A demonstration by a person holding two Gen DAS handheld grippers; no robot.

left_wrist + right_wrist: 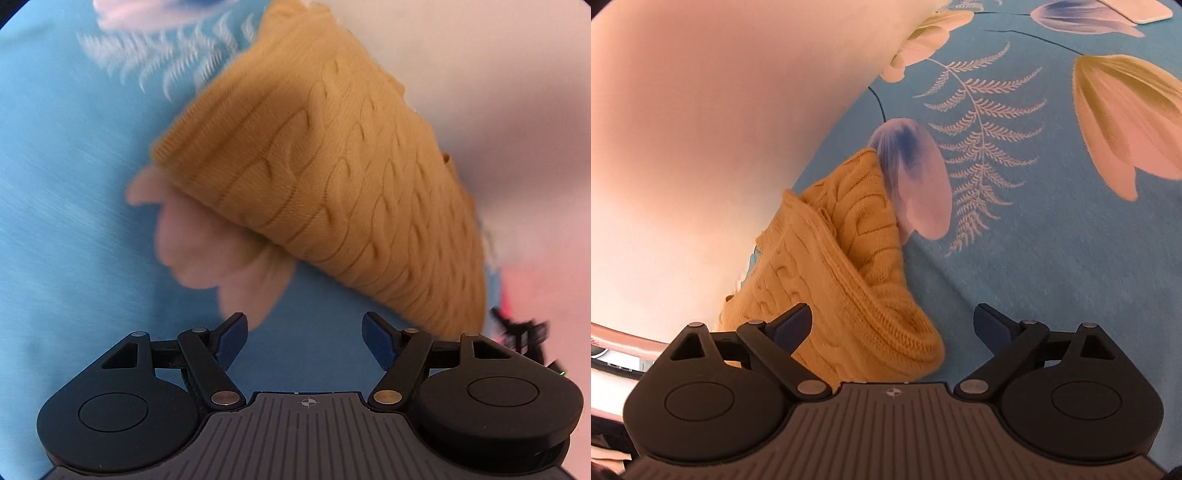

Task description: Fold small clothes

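Observation:
A small mustard-yellow cable-knit sweater (332, 177) lies folded on a blue flowered bedsheet (74, 184). In the left wrist view it fills the upper middle, blurred by motion. My left gripper (303, 339) is open and empty, just short of the sweater's near edge. In the right wrist view the sweater (849, 280) lies at lower left, its ribbed hem reaching between the fingers. My right gripper (892, 325) is open, its jaws wide on either side of the hem, holding nothing.
The bedsheet (1034, 258) spreads to the right with printed tulips and a fern. A pale wall (701, 129) runs along the left of the bed. A flat white thing (1141, 11) lies at the far top right.

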